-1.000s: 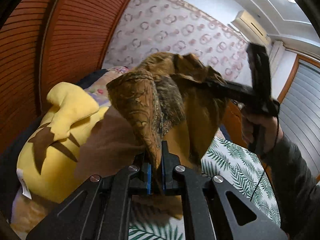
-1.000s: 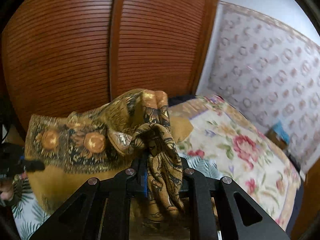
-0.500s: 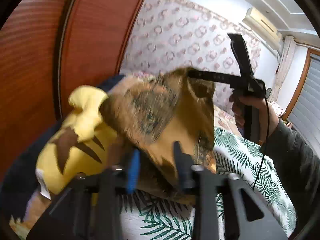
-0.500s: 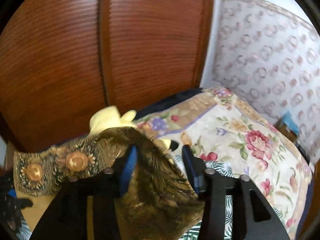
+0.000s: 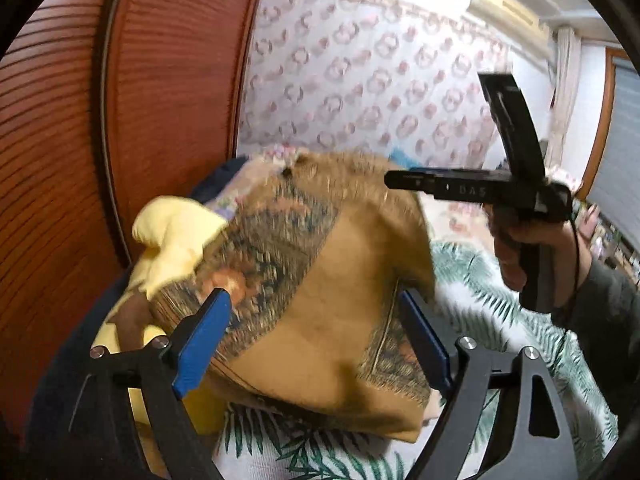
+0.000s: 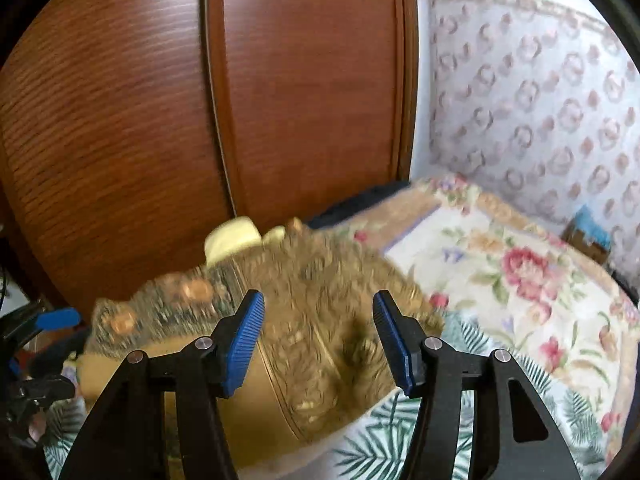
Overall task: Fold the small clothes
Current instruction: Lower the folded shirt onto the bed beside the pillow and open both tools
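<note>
cloth (image 5: 332, 304): brown patterned piece slumped on the leaf-print bedspread (image 5: 500, 320), leaning on a yellow plush (image 5: 176, 236)
left gripper (image 5: 316, 340): jaws wide apart, nothing pinched, cloth straight ahead and just past the pads
right gripper (image 6: 318, 338): spread apart too, empty, cloth right below and in front
long axis: looks like it runs left gripper to right gripper, blur makes that iffy
nearer: about even, maybe left
</note>
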Demonstrator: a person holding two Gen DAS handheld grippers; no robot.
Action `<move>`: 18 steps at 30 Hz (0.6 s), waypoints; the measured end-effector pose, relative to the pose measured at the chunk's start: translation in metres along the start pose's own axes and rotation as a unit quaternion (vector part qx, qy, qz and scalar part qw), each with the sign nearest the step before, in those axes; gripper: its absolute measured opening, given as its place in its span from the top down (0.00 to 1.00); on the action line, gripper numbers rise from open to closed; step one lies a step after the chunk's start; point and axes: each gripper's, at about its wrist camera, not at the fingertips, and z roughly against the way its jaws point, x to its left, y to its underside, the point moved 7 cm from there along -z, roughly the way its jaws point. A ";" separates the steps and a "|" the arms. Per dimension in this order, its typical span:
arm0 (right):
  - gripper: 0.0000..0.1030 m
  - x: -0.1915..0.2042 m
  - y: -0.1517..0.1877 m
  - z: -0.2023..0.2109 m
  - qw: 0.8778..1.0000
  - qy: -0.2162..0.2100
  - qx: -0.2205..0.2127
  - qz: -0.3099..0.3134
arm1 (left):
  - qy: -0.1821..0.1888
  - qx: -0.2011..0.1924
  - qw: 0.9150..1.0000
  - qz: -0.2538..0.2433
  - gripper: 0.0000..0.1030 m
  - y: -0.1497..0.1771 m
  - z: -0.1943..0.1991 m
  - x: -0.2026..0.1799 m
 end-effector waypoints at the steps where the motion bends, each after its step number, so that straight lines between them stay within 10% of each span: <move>1: 0.43 -0.002 0.004 -0.007 1.000 -0.004 0.009 -0.005 | -0.003 0.009 1.000 -0.001 0.17 0.004 -0.005 0.001; 7: 0.43 -0.008 0.011 -0.044 1.000 0.008 0.018 -0.018 | -0.019 0.024 0.999 -0.008 0.17 0.013 -0.008 0.003; 18: 0.43 0.019 0.035 0.030 0.999 0.027 -0.005 -0.032 | -0.041 -0.012 0.998 -0.046 0.09 0.000 0.021 -0.013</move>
